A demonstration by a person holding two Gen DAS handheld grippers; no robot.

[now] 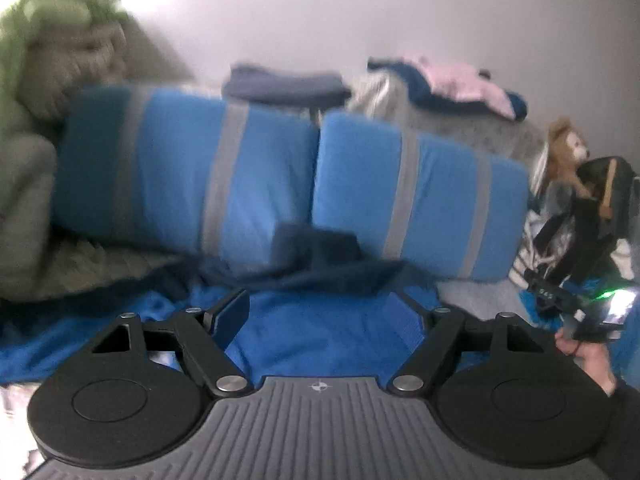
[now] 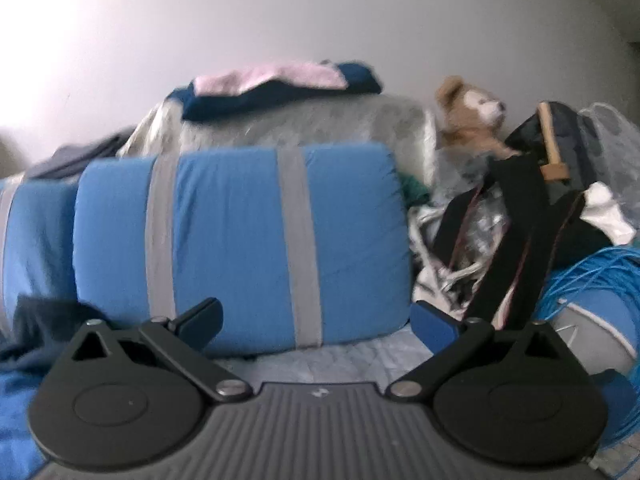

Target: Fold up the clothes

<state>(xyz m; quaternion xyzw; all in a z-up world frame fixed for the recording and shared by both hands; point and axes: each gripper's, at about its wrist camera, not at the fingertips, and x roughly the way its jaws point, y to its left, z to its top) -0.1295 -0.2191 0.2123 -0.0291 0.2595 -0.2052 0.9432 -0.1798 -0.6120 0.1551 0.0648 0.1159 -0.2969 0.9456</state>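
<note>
A dark navy garment (image 1: 320,264) lies crumpled on the blue bed cover (image 1: 300,340), in front of two blue pillows. My left gripper (image 1: 320,312) is open and empty, just short of the garment. The garment's edge shows at the far left of the right wrist view (image 2: 44,328). My right gripper (image 2: 316,320) is open and empty, facing a blue pillow (image 2: 240,248). The right gripper's body also shows at the right edge of the left wrist view (image 1: 580,308), held in a hand.
Two blue pillows with grey stripes (image 1: 192,176) (image 1: 420,196) lean at the back. Folded clothes (image 1: 280,84) and a pink and navy pile (image 2: 280,84) lie behind them. A green-grey blanket (image 1: 48,120) is left. A teddy bear (image 2: 472,116), black bag (image 2: 520,208) and blue cable (image 2: 592,280) are right.
</note>
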